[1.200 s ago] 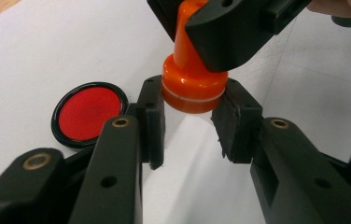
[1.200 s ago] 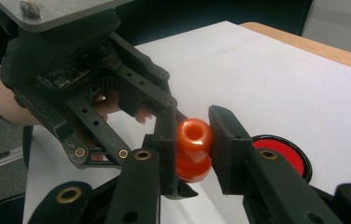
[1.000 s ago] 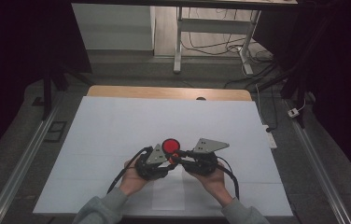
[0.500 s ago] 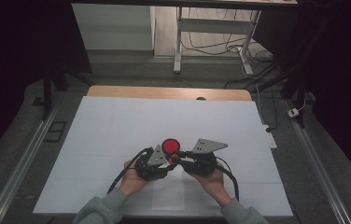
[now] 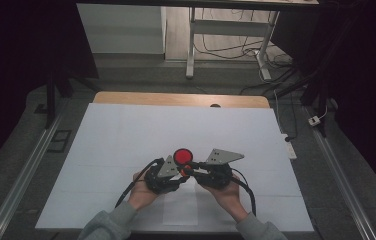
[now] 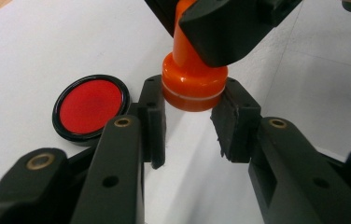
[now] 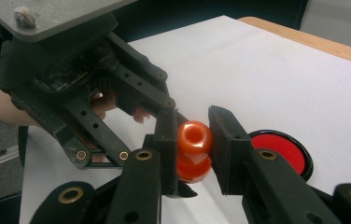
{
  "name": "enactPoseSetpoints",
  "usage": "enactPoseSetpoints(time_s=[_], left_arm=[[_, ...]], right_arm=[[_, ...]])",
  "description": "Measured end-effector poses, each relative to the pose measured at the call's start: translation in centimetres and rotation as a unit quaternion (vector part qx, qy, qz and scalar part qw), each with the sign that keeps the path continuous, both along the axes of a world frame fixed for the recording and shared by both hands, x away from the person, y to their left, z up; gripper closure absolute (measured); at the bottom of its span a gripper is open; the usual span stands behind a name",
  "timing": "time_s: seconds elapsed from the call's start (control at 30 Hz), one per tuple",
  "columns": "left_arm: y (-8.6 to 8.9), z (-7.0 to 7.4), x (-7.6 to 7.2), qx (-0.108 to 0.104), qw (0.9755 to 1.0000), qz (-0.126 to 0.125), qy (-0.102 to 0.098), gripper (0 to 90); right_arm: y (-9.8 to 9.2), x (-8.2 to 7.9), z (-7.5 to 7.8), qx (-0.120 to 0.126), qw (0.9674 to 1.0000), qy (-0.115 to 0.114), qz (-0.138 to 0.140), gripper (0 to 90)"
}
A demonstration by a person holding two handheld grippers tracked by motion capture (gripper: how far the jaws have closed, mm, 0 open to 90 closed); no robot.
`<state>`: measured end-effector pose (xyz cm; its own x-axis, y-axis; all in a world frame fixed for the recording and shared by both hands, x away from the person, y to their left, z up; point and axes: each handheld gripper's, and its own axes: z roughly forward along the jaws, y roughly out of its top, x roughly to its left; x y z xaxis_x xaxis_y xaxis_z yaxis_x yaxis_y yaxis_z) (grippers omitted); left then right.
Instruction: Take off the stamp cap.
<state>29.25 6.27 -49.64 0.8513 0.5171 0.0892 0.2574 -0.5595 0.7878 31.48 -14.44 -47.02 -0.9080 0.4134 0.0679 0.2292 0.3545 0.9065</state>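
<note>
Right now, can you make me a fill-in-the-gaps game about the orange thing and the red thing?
1. Both hand-held grippers grip the ___ stamp.
2. The red ink pad is ___ in shape.
3. The ink pad lies on the ___ table cover.
4. The ink pad's rim is ___.

Missing words: orange; round; white; black
</note>
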Motion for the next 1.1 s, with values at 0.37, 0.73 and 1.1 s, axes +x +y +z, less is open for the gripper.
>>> enactPoseSetpoints(time_s=[0.37,0.73,1.1], left_arm=[[0.05,0.08,-0.04,0.000,1.0000,0.000,-0.003,65.3],[0.17,0.15,-0.02,0.003,1.0000,-0.004,-0.006,65.4],[0.10,0.07,-0.01,0.012,0.9999,-0.003,-0.007,65.5]], right_arm=[[-0.02,-0.09,0.02,0.005,1.0000,-0.005,-0.002,72.8],[-0.02,-0.20,0.04,0.007,0.9999,-0.008,-0.004,72.8],[0.05,-0.20,-0.11,0.008,0.9999,-0.004,-0.008,72.9]])
